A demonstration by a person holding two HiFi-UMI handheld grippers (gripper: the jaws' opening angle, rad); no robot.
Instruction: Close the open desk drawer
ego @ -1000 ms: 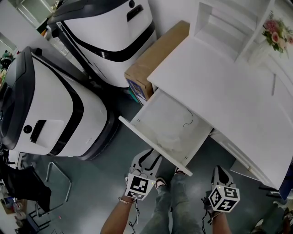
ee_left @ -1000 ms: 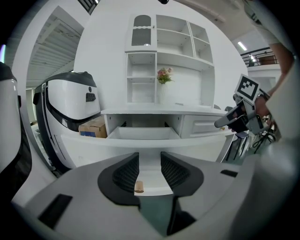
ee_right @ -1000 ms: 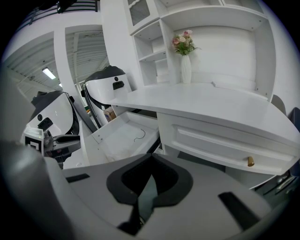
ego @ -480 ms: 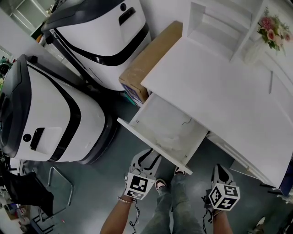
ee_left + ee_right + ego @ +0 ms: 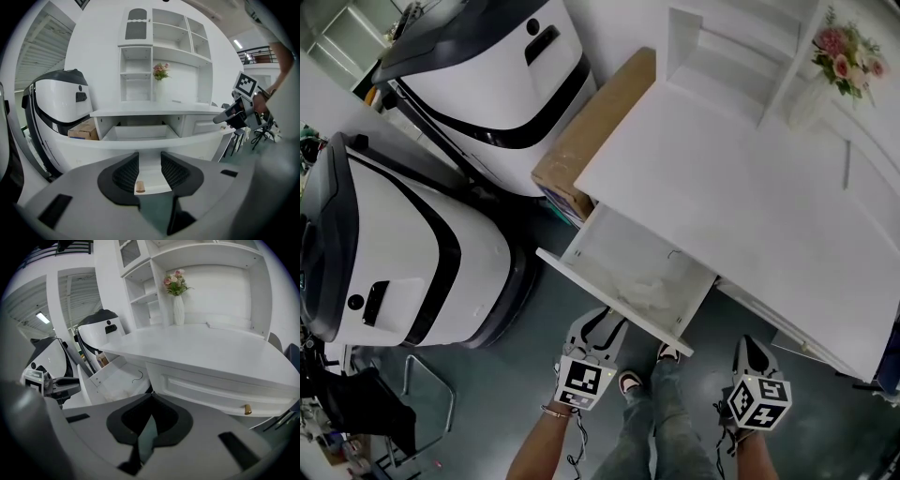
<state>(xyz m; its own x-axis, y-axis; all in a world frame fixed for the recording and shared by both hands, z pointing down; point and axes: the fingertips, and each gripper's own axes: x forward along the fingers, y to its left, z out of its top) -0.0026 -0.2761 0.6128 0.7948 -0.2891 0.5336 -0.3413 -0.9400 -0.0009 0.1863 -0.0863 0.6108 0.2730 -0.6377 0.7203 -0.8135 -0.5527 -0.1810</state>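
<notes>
The white desk [image 5: 722,187] has its left drawer [image 5: 614,248] pulled out, with a thin wire and some crumpled clear film inside. In the head view my left gripper [image 5: 605,322] sits just below the drawer's front panel [image 5: 609,302]. In the left gripper view that gripper [image 5: 150,166] is open, and the panel's small brass knob [image 5: 139,186] shows between the jaws, close to the left one. My right gripper [image 5: 753,349] hangs under the desk's front edge, right of the drawer. Its jaws meet at the tips [image 5: 151,397], and it holds nothing.
Two large white-and-black machines [image 5: 403,244] [image 5: 497,66] stand left of the desk. A cardboard box [image 5: 591,122] is wedged against its left end. A shelf unit [image 5: 741,56] and a flower vase [image 5: 830,56] stand on the desk. The person's legs [image 5: 652,412] are between the grippers. A second, shut drawer has its own brass knob [image 5: 247,408].
The head view has drifted, so the desk and drawer sit further left in the picture. Both grippers keep their places in the frame. The drawer looks open by about the same amount.
</notes>
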